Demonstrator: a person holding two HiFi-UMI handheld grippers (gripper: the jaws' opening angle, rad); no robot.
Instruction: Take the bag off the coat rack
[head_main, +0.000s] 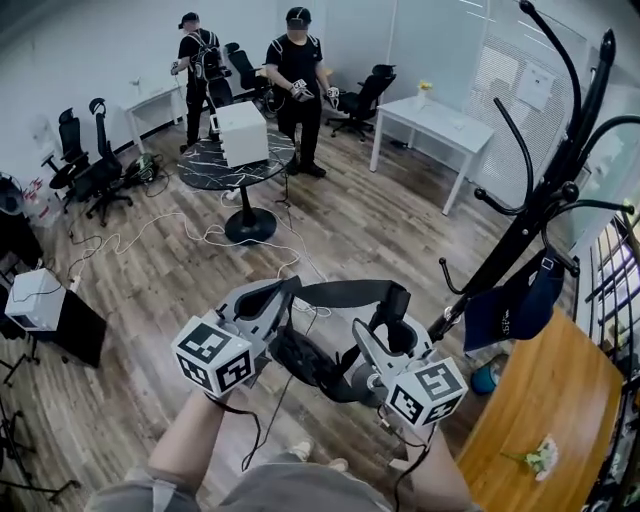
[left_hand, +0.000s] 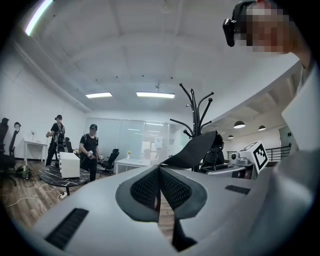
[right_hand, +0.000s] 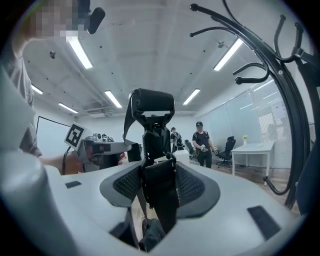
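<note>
Nearest, left gripper (head_main: 285, 290) is pinching the strap (head_main: 345, 293), right gripper (head_main: 385, 330) clamping the bag (head_main: 305, 362). I'm holding it off the coat rack (head_main: 540, 200).

Black bag (head_main: 310, 365) between left tool (head_main: 283, 292) and right tool (head_main: 386, 332), beside coat rack (head_main: 530, 215) (navy cap (head_main: 515, 305) on it)

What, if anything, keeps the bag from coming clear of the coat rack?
Nothing visible does. The bag hangs between the left gripper and the right gripper, both shut on it, its strap on no hook of the coat rack. A dark cap hangs on the rack, apart from the bag.
</note>
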